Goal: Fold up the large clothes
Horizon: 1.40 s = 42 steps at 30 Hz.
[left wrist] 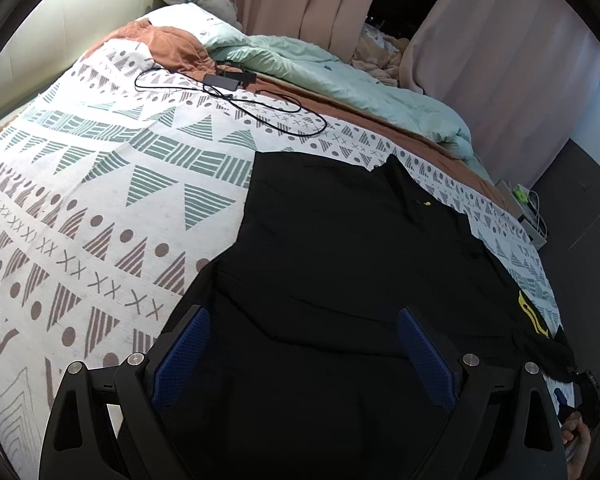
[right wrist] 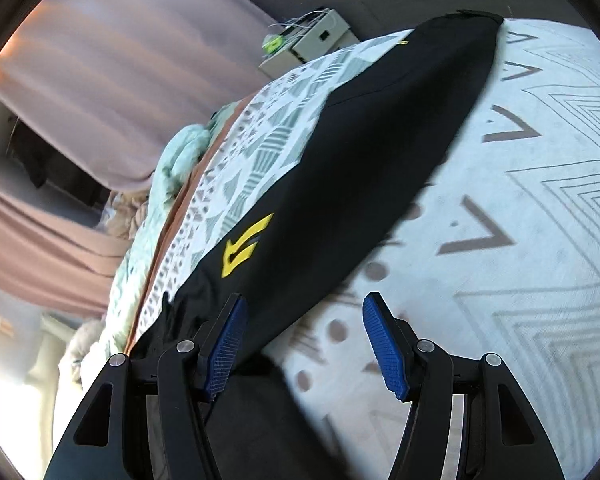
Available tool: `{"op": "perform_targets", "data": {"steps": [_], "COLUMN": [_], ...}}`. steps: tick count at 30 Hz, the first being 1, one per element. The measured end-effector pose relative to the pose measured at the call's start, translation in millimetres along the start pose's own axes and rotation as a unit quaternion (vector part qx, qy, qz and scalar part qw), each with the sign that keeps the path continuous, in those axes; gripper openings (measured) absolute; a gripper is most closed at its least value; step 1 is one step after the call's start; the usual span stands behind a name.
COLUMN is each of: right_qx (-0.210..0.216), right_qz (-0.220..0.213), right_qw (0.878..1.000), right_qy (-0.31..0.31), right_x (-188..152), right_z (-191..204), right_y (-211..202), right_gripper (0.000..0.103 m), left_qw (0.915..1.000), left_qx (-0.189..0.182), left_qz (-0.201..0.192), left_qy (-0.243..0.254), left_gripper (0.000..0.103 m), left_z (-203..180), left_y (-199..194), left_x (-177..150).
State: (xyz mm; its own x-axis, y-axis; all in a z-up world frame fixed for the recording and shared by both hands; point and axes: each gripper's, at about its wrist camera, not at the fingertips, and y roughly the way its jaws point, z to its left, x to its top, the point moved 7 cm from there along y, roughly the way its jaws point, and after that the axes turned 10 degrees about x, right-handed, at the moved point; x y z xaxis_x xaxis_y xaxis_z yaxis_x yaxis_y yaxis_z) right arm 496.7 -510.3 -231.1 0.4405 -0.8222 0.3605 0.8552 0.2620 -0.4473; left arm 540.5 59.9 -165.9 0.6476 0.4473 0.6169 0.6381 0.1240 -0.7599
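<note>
The left gripper (left wrist: pixel 304 344) stands wide open above the black garment (left wrist: pixel 340 260), its blue pads (left wrist: pixel 180 356) clear of the cloth and nothing between them. The right gripper (right wrist: pixel 304 340) is partly open and empty; its left pad (right wrist: pixel 226 348) sits over the garment's near edge, its right pad (right wrist: pixel 384 344) over bare bedcover, and no cloth is pinched. The black garment (right wrist: pixel 360 152) lies spread flat on the patterned bedcover (left wrist: pixel 100 200), a yellow emblem (right wrist: pixel 244 244) showing near the edge that lies toward the curtains. Further out on the bedcover lie a black power adapter (left wrist: pixel 228 79) and its looped cable (left wrist: pixel 268 112), well apart from the garment. Beyond them are a rust-coloured blanket (left wrist: pixel 172 48), a pale green quilt (left wrist: pixel 320 72) and pink curtains (left wrist: pixel 500 72).
</note>
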Motion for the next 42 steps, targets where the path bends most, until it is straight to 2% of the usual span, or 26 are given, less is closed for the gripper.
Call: {"op": "perform_targets", "data": {"steps": [9, 14, 15, 17, 18, 20, 24, 30, 36, 42], "right_qx": [-0.004, -0.001, 0.001, -0.001, 0.000, 0.007, 0.016, 0.068, 0.115, 0.149], "right_qz": [-0.007, -0.025, -0.028, -0.028, -0.024, -0.032, -0.061, -0.084, -0.058, -0.011], "right_qw": [1.000, 0.999, 0.999, 0.999, 0.999, 0.999, 0.998, 0.992, 0.986, 0.978], "right_qy": [0.027, 0.023, 0.026, 0.028, 0.029, 0.035, 0.000, -0.060, -0.110, -0.149], "right_x": [20.0, 33.1, 35.2, 35.4, 34.2, 33.5, 37.5, 35.4, 7.9, -28.3], "right_z": [-27.9, -33.2, -36.2, -42.3, -42.8, -43.7, -13.9, 57.3, 112.0, 161.2], "right_y": [18.4, 25.0, 24.3, 27.9, 31.1, 29.8, 13.2, -14.7, -13.5, 11.1], "right_gripper": [0.061, 0.055, 0.049, 0.028, 0.006, 0.005, 0.003, 0.003, 0.003, 0.003], "left_qw": [0.9999, 0.9998, 0.9998, 0.9998, 0.9998, 0.9998, 0.9997, 0.9996, 0.9989, 0.9982], "left_qx": [0.010, 0.004, 0.003, 0.001, 0.000, -0.004, -0.015, -0.028, -0.041, -0.046], "left_qz": [0.008, 0.012, 0.012, 0.011, 0.012, 0.012, 0.017, 0.008, 0.004, -0.001], "left_qy": [0.010, 0.015, 0.016, 0.018, 0.018, 0.017, 0.006, 0.001, -0.024, -0.038], "left_gripper": [0.095, 0.095, 0.095, 0.095, 0.095, 0.095, 0.095, 0.095, 0.095, 0.095], "left_z": [-16.7, -24.6, -25.5, -27.3, -27.4, -26.7, -24.5, -18.8, -3.0, 8.9], "left_y": [18.8, 24.7, 24.7, 24.8, 24.6, 24.1, 21.1, 6.2, -4.6, -10.4], "left_x": [-7.2, -7.0, -6.6, -6.0, -5.9, -5.9, -6.7, -4.9, -0.1, 6.1]}}
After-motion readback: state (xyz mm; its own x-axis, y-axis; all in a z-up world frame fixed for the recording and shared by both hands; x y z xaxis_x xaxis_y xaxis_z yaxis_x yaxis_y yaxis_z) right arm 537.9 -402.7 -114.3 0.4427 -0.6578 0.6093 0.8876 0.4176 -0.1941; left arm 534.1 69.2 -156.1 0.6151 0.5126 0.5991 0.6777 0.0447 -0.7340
